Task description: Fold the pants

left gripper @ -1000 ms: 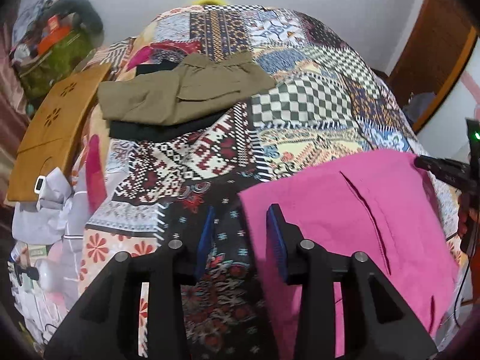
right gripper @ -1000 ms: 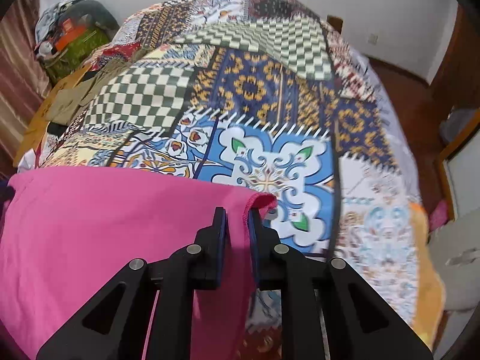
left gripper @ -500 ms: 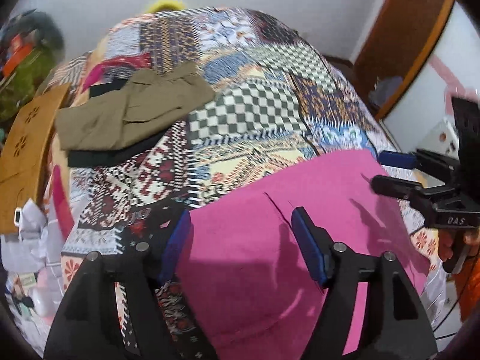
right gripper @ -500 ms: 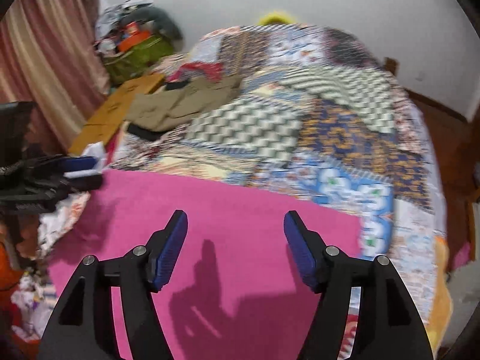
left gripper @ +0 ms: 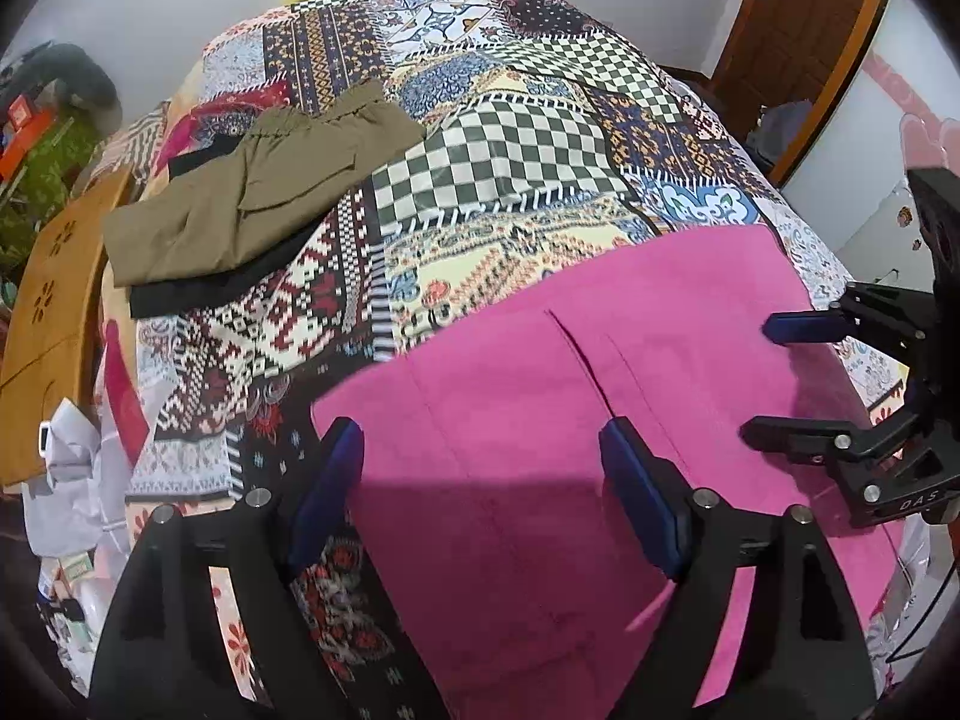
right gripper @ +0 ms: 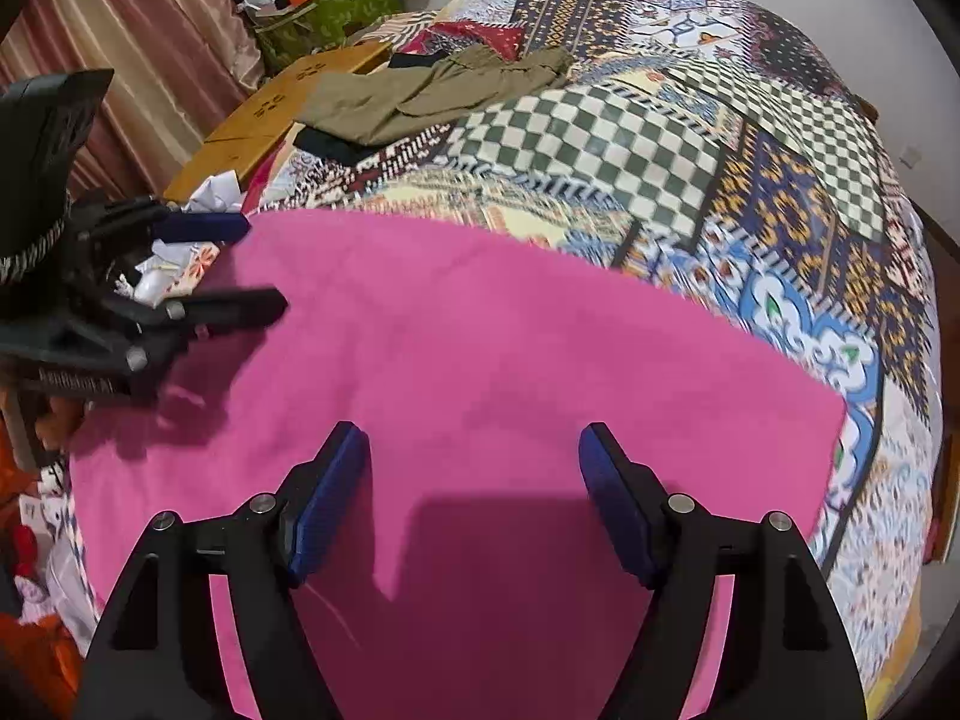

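A bed (left gripper: 498,138) with a patchwork quilt fills both views, under a plain white wall (left gripper: 180,6). At far left a striped curtain (right gripper: 138,42) hangs behind a green bag (right gripper: 324,18) piled with clutter. A wooden board (left gripper: 54,294) lies along the bed's left edge, with crumpled white paper (right gripper: 216,195) near its near end. On the far left of the quilt, olive pants (left gripper: 252,180) lie folded on top of a black garment (left gripper: 198,291). A brown door (left gripper: 798,42) stands at far right.

The pink pants (left gripper: 600,420) lie spread flat across the near part of the bed, from its left edge toward the right, with a seam line running down the cloth.

The left gripper (left gripper: 489,492) hovers over the near left part of the pink pants, its blue-padded fingers (left gripper: 333,480) spread wide and holding nothing; the left finger sits at the cloth's left edge, over the quilt. In the right wrist view it shows at the left side (right gripper: 240,267), pointing right across the cloth.

The right gripper (right gripper: 474,498) hovers over the near right part of the pink pants, fingers (right gripper: 612,504) likewise wide apart and empty, casting a shadow on the cloth. In the left wrist view it shows at the right edge (left gripper: 774,384), pointing left.
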Demonstrator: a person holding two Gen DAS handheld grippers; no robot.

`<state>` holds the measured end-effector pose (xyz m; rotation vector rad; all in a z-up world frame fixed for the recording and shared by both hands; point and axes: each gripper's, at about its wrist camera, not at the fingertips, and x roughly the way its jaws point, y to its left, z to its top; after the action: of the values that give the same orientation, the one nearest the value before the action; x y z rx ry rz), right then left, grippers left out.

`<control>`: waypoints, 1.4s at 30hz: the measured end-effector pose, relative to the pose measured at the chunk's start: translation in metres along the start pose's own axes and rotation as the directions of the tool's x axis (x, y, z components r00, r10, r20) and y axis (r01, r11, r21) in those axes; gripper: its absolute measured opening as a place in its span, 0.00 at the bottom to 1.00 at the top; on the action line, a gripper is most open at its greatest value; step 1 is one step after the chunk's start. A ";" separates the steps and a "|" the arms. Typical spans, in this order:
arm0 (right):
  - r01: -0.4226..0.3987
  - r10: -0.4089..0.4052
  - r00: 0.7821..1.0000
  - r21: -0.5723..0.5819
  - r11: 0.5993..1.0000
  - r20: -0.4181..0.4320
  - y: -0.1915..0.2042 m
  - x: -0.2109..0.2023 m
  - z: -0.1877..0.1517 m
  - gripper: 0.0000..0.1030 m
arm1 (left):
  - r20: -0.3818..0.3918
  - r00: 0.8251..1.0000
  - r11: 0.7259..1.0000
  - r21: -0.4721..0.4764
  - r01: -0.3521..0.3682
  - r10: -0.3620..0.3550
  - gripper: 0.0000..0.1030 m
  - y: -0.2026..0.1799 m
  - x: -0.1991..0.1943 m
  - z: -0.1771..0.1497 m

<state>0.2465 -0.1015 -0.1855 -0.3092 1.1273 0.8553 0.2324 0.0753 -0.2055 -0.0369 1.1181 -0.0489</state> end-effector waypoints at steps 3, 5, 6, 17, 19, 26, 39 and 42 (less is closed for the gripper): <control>0.021 -0.022 1.000 0.015 1.000 0.013 -0.003 -0.011 -0.016 0.72 | -0.002 1.000 1.000 0.005 -0.019 0.019 0.81 -0.004 -0.002 -0.011; 0.035 -0.036 0.999 0.036 0.999 0.021 -0.003 -0.017 -0.022 0.72 | 0.003 1.000 1.000 -0.003 -0.026 0.026 0.81 -0.005 -0.007 -0.017; 0.039 -0.041 0.999 0.050 0.998 0.027 -0.005 -0.021 -0.027 0.72 | 0.005 1.000 1.000 -0.011 -0.028 0.028 0.81 -0.005 -0.011 -0.020; 0.083 -0.100 0.991 0.169 0.982 0.090 -0.011 -0.053 -0.081 0.75 | 0.018 0.999 0.997 -0.076 -0.032 0.033 0.81 -0.005 -0.036 -0.054; 0.082 -0.103 0.990 0.190 0.978 0.101 -0.012 -0.057 -0.091 0.75 | 0.022 0.999 0.996 -0.073 -0.044 0.046 0.84 -0.007 -0.039 -0.062; 0.057 -0.086 0.989 0.226 0.972 0.121 -0.011 -0.067 -0.118 0.79 | 0.044 0.999 0.993 -0.115 -0.023 0.029 0.88 -0.003 -0.049 -0.089; 0.091 -0.127 0.969 0.171 0.981 0.211 0.018 -0.083 -0.088 0.79 | -0.022 0.978 0.937 -0.292 0.192 -0.207 0.87 0.005 -0.062 -0.102; 0.082 -0.111 0.968 0.134 0.988 0.226 0.034 -0.075 -0.076 0.79 | -0.012 0.963 0.916 -0.310 0.253 -0.270 0.87 0.004 -0.063 -0.106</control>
<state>0.1591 -0.1590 -0.1453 -0.1546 0.9341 0.7120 0.1099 0.0825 -0.1958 -0.4668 1.1617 -0.1164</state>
